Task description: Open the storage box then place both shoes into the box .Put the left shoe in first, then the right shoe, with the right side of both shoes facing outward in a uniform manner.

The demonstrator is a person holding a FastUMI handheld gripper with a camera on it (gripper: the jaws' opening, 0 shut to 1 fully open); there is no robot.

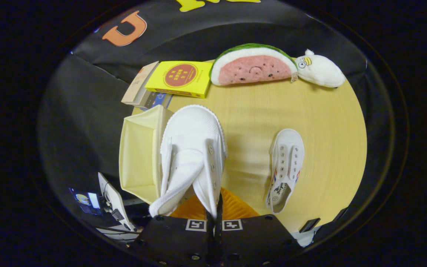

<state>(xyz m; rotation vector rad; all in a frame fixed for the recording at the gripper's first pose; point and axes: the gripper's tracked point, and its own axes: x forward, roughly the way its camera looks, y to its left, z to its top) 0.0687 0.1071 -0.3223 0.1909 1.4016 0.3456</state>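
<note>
Furthest left we see a small lit screen and a pale angled device (114, 203) low beside the round light-wood worktop (328, 148), too small for us to tell more. Next comes the open pale-yellow fabric storage box (137, 155), standing at the worktop's left edge with its mouth facing us and its inside bare. Beyond the box, at the far edge, a tan-covered book (139, 83) lies under a bright yellow rectangular carton with a red round label (179, 78). Just right of the box we see a white canvas high-top shoe (193, 155), lifted above the worktop, its toe pointing away from us and its left side overlapping the box's right wall. The hand-held gripper (215, 213) is pressed together on that shoe: its fingers meet on the rear edge of the collar, pinching the fabric between them, with an orange ribbed part visible just behind the heel. Further right, well apart from the held shoe, a second white canvas shoe with red and blue side stripes (285, 168) lies flat on the worktop, toe away from us and its opening facing up. At the far edge, right of the yellow carton, rests a watermelon-slice plush with a green rind and pink face (252, 66), and touching its right end lies a white plush animal (320, 70).
</note>
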